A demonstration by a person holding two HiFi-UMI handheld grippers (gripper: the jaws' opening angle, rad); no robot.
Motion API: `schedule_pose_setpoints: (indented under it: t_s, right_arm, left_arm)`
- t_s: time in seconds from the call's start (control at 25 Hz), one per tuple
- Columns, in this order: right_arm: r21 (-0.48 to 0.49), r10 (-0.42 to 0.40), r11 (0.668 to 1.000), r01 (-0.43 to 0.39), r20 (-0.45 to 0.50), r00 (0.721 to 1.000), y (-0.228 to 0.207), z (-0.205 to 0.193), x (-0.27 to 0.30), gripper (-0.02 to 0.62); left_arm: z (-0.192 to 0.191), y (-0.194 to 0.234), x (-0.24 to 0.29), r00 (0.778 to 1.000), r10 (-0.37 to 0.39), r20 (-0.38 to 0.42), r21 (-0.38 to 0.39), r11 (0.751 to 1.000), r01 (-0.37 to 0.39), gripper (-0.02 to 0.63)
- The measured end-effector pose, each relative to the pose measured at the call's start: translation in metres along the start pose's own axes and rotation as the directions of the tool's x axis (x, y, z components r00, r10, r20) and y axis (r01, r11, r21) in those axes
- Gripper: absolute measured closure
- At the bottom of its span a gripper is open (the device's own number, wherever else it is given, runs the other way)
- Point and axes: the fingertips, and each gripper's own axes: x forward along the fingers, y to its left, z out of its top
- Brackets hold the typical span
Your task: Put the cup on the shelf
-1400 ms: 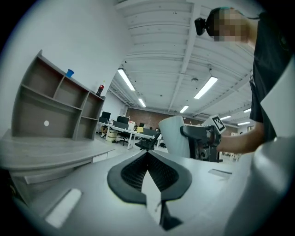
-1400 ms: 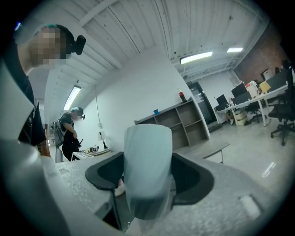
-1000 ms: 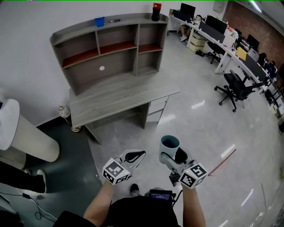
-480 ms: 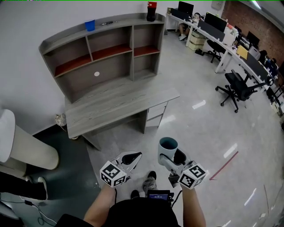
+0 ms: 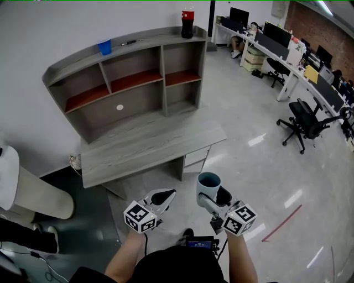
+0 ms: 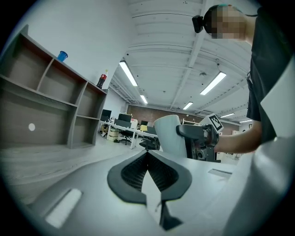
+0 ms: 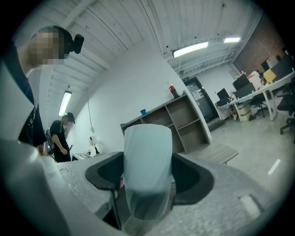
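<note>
Item one: right gripper [image 5: 214,194], held low in front of the person, its fingers [image 7: 193,177] parted to the width of a pale grey cup [image 5: 208,183] and pressed against its two sides. The cup stands upright between them, mouth up, dark inside, rising past the fingertips (the part below the pads is hard to make out). Item two: left gripper [image 5: 161,197], just beside the right one and level with it, fingers drawn together tip to tip with nothing between them; from its own camera the cup shows off to the right of those fingers, near but not touching. Item three: grey shelf unit [image 5: 133,74] with red-lined boards, well ahead of both pairs of fingers and set on the back of a grey desk [image 5: 152,138] against the white wall. On the top board, far beyond the fingertips: a small blue cup [image 5: 104,47] toward the left and a dark bottle [image 5: 187,15] with a red label at the right end. Item four: black office chair [image 5: 306,117], far off to the right of the right fingers, beside a row of long desks [image 5: 287,52] with monitors. Item five: a red line [image 5: 281,223] on the glossy floor, to the right of the right gripper.
</note>
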Motion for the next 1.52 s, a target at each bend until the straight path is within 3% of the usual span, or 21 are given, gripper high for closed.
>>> schedule_pose_setpoints:
  t_s: [0.48,0.96,1.52]
  right_arm:
    - [0.016,0.055,0.998,-0.055,-0.009,0.998,-0.072,0.026,0.02,0.27]
    - [0.045,0.074,0.996,-0.072,-0.033,0.997,-0.111,0.028,0.049,0.27]
    - [0.027,0.051,0.998,-0.05,-0.044,0.998,-0.178,0.065,0.148,0.27]
  left_arm:
    - [0.015,0.035,0.065,0.997,0.071,0.026,-0.046,0.996,-0.07,0.604]
    - [0.012,0.07,0.091,0.994,0.111,0.01,-0.073,0.991,-0.11,0.604]
    - [0.042,0.18,0.155,0.996,0.084,0.034,-0.091,0.993,-0.081,0.604]
